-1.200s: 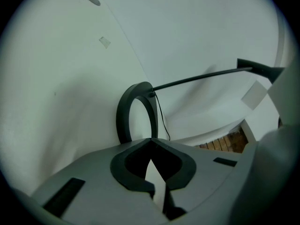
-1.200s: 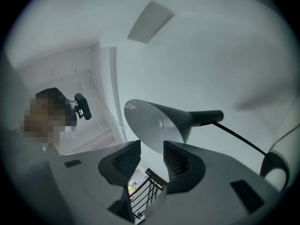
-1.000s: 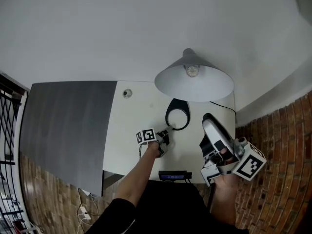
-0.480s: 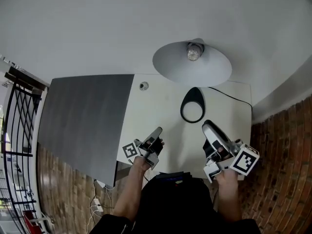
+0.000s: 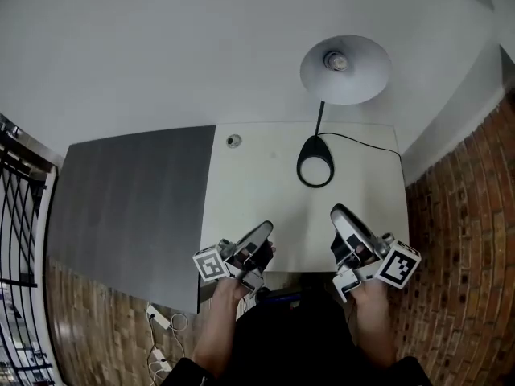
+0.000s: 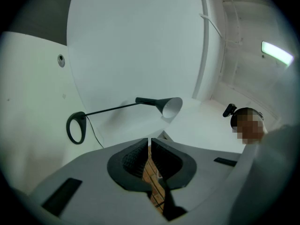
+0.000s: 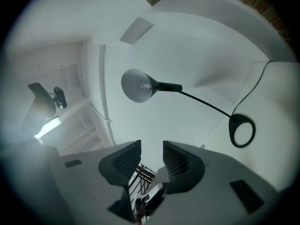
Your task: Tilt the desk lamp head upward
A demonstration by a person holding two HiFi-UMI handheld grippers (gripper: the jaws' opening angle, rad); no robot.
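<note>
Desk lamp (image 5: 320, 119) is seen standing at the far edge of a white table (image 5: 241, 199), right of the middle. Its black ring-shaped base (image 5: 315, 168) rests flat on the tabletop, and a thin stem rises from it to the cone-shaped shade (image 5: 359, 80). The open mouth of the shade is turned toward the head camera, so that the bulb (image 5: 335, 60) is seen inside it. A black cord (image 5: 364, 140) is led from the base toward the table's right edge. A small round fitting (image 5: 233, 141) is set into the tabletop near the far left corner, and a dark grey panel (image 5: 129, 207) lies to the left of the table.

Both grippers are held at the near edge of the table, well apart from the lamp. The left gripper (image 5: 262, 230) is pointed toward the lamp; in its own view the jaws are brought almost together, only a thin slit being left between the pads (image 6: 136, 158), and nothing is held. The right gripper (image 5: 338, 214) is likewise aimed forward; its jaws are parted by a clear gap, and nothing is held between them.

A brick floor (image 5: 459, 215) is seen to the right.
</note>
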